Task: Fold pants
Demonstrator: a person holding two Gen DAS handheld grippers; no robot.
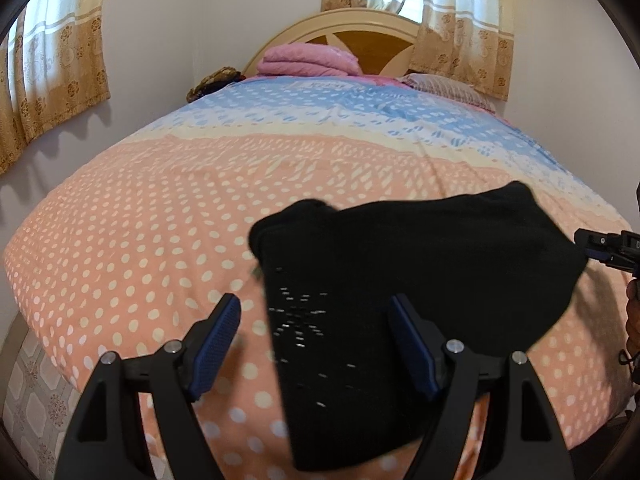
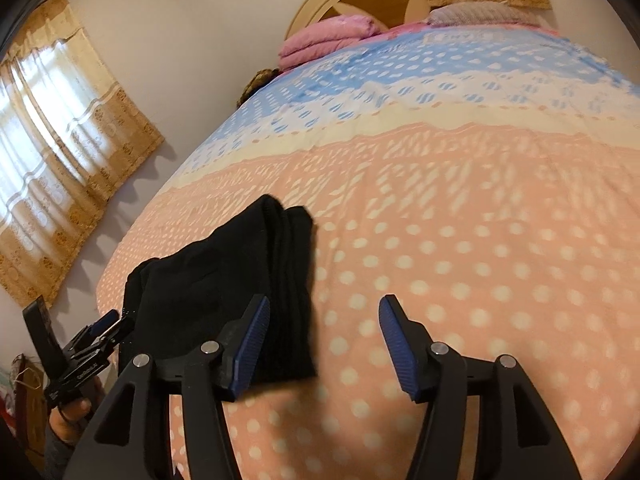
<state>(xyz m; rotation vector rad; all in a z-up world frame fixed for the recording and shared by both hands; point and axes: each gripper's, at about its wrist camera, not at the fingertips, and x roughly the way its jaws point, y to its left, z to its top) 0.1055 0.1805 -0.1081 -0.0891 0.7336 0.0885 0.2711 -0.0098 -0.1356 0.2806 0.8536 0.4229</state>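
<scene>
Both grippers wide open over the bed, holding nothing.

The left gripper (image 1: 316, 344) has its jaws spread over the near edge of the black pants (image 1: 420, 276), gripping nothing. The right gripper (image 2: 324, 340) is open too, jaws apart just beside the cloth's right edge. The folded pants lie on the dotted peach bedspread (image 2: 480, 240); a pink folded blanket (image 1: 308, 60) sits by the headboard (image 1: 360, 20).

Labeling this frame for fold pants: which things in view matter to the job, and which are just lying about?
Job:
- black pants, folded on the bedspread
- left gripper, open
- right gripper, open

Lying about:
- pink blanket
- pillow
- headboard
- curtains
</scene>
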